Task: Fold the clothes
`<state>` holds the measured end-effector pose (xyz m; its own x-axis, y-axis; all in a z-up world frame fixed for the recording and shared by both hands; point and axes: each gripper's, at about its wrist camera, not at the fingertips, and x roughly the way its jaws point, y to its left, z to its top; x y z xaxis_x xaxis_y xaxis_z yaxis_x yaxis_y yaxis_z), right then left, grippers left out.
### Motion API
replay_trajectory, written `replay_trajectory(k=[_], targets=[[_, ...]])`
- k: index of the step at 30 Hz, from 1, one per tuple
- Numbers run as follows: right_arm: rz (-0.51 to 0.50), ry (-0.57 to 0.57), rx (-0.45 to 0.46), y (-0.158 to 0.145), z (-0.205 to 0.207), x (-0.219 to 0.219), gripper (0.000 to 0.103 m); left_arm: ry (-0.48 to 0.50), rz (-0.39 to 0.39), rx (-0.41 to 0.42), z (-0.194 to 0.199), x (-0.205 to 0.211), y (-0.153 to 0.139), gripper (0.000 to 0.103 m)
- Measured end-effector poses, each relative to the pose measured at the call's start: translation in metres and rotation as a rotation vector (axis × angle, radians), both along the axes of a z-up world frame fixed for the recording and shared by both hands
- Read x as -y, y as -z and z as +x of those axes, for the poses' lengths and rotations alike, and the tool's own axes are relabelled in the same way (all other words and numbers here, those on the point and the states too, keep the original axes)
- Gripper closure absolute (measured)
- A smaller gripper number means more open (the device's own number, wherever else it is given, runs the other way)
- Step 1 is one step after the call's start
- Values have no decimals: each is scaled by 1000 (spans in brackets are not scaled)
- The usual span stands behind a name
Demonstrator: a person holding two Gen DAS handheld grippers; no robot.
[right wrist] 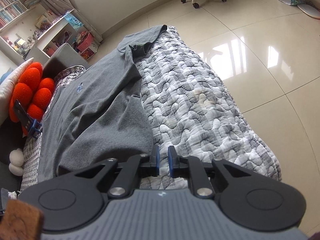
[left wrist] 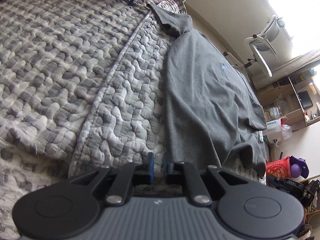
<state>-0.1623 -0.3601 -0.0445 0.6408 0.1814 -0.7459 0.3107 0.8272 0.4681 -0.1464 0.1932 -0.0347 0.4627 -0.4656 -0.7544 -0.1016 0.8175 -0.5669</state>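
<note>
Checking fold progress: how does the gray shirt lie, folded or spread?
Partly folded: the gray shirt has one side flap doubled over its body, the rest lying flat on the quilt.

The T-shirt [left wrist: 208,92] was plain dark grey with a small pale blue mark on its chest. The quilt [left wrist: 66,60] under it carried a grey-and-white check, puckered by wavy stitching. The left hand-held gripper [left wrist: 158,165] and the right hand-held gripper [right wrist: 163,161] were black, with blue pads and ribbed grey bodies. The cushion [right wrist: 32,92] was bright orange-red, the floor [right wrist: 270,46] glossy cream tile, and the office chair [left wrist: 264,38] white.
</note>
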Motion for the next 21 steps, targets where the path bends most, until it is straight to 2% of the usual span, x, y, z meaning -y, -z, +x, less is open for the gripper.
replay_trajectory(k=[1,4,12,15,16,18,19,20,21], targets=[[-3,-15,0,1,1,-3,84,4,-10,4,0,1,2,67],[-18,-50,8,3,4,-12,55,29,-35,5,1,7,10,63],[-33,-122,19,19,19,-31,55,135,-87,-4,10,31,27,63],[-26,-125,31,20,26,-33,59,151,-79,-16,14,43,33,65],[-31,-131,32,20,28,-35,61,154,-68,-14,14,47,34,72],[-53,-147,33,20,32,-40,71,153,-57,-10,15,51,34,83],[-55,-151,30,19,33,-42,83,146,-60,-8,15,51,33,93],[-57,-155,27,18,33,-43,94,137,-65,-4,14,50,31,96],[-60,-159,24,17,34,-45,94,129,-68,3,13,49,28,96]])
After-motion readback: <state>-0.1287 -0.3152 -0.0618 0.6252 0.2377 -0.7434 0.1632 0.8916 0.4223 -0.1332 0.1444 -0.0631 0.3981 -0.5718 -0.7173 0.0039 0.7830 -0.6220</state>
